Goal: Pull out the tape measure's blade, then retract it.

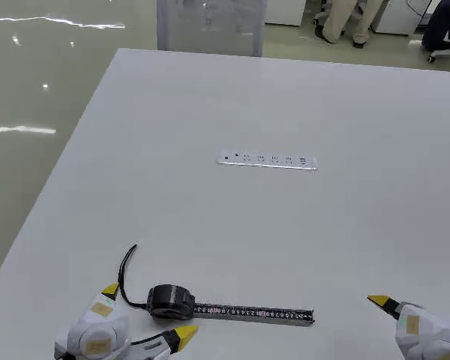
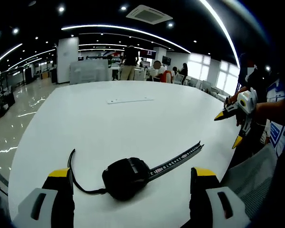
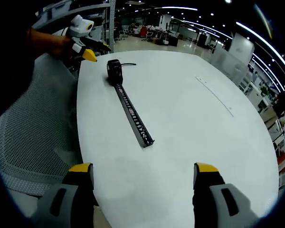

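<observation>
White matte surface (image 1: pixel 285 97) spans most of the head view, with a flush socket strip (image 1: pixel 267 160) at its centre. Glossy pale floor (image 1: pixel 37 90) lies at upper left. At the lower left sits the black tape measure (image 1: pixel 171 301), its blade (image 1: pixel 255 313) drawn out rightward. It lies between the left gripper's (image 2: pixel 131 172) wide jaws. The right gripper's (image 3: pixel 143 167) jaws are wide and empty.
</observation>
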Demonstrator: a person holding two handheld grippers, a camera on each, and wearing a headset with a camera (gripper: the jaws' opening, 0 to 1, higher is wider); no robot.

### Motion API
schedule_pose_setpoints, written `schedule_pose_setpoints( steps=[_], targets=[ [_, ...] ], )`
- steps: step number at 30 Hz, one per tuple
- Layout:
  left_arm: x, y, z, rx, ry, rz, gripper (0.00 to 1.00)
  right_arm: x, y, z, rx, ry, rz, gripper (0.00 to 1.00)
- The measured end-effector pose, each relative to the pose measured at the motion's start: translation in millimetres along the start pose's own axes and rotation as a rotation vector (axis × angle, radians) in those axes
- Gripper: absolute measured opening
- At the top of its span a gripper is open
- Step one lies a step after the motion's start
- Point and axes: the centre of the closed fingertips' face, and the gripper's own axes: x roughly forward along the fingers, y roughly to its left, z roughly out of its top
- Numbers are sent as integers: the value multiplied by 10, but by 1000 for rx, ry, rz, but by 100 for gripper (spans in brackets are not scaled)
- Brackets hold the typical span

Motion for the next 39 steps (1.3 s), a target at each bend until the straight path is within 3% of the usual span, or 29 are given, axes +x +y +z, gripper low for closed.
schedule_pose_setpoints(
  steps=[4,6,10,14,16,22,25,27,29,30,31,35,39],
  targets=[
    [92,-72,-107,-31,31,-23,100,68,-54,84,-29,8,29,85],
    [109,-23,-121,-59,31,1,100,106,-54,137,-38,12,56,82],
    [138,56,-115,-64,26,49,100,209,-57,174,-75,30,93,75],
    [170,100,-69,-68,2,85,100,314,-48,198,-113,60,135,74],
    [187,85,-37,-65,-21,87,98,348,-3,206,-115,76,189,69],
    [247,111,-56,-98,-36,116,99,518,-32,144,-143,157,254,69],
    [255,95,-46,-89,-54,119,99,621,-78,167,-161,172,260,68],
    [288,111,-84,-49,-43,125,100,698,-93,176,-180,182,267,67],
    [302,101,-29,4,-72,123,100,750,-89,195,-186,187,281,65],
    [315,95,-11,64,-81,125,100,785,-97,192,-185,194,288,65],
    [323,81,-23,75,-75,127,100,809,-105,187,-184,200,290,64],
    [355,-18,-74,55,-56,97,100,872,-129,203,-174,199,287,60],
    [354,-62,-32,71,-82,75,100,901,-94,180,-182,209,297,53]
  ],
)
